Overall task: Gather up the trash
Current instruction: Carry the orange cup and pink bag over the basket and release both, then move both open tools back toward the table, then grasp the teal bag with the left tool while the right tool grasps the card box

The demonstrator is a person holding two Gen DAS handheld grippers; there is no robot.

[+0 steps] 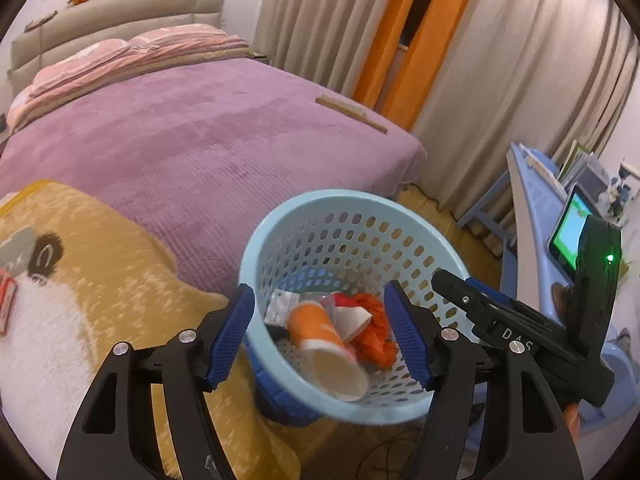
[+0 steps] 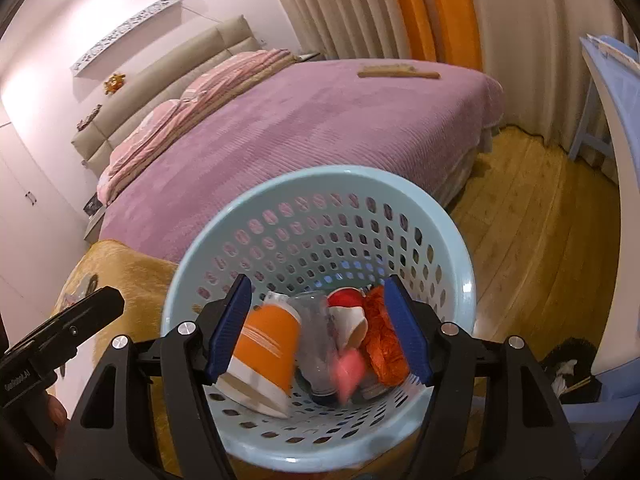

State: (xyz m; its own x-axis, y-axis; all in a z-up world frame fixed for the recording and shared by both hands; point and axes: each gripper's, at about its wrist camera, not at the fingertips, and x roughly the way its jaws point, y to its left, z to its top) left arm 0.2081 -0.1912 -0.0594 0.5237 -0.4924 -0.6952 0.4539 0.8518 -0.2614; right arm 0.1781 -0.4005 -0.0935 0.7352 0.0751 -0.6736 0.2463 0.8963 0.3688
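A light blue perforated basket (image 1: 256,248) (image 2: 460,264) stands by the bed's foot. Inside lie an orange paper cup (image 1: 316,326) (image 2: 268,340), a crumpled orange-red wrapper (image 1: 374,326) (image 2: 384,340), a torn white cup (image 1: 352,318), a foil blister pack (image 1: 282,306) and a clear bottle (image 2: 316,336). My left gripper (image 1: 322,326) is open over the basket, its left finger outside the rim. My right gripper (image 2: 320,326) is also open above the basket. A blurred pink scrap (image 2: 348,372) sits low between its fingers, untouched by the pads. Each gripper's black body shows in the other view.
A bed with a purple cover (image 1: 200,140) lies behind the basket, with a yellow blanket (image 1: 120,280) at its foot. A wooden brush (image 1: 352,114) lies on the far side. A red-white wrapper (image 1: 6,300) lies on the blanket. A blue table (image 1: 536,208) with a tablet stands right, on wooden flooring (image 2: 532,240).
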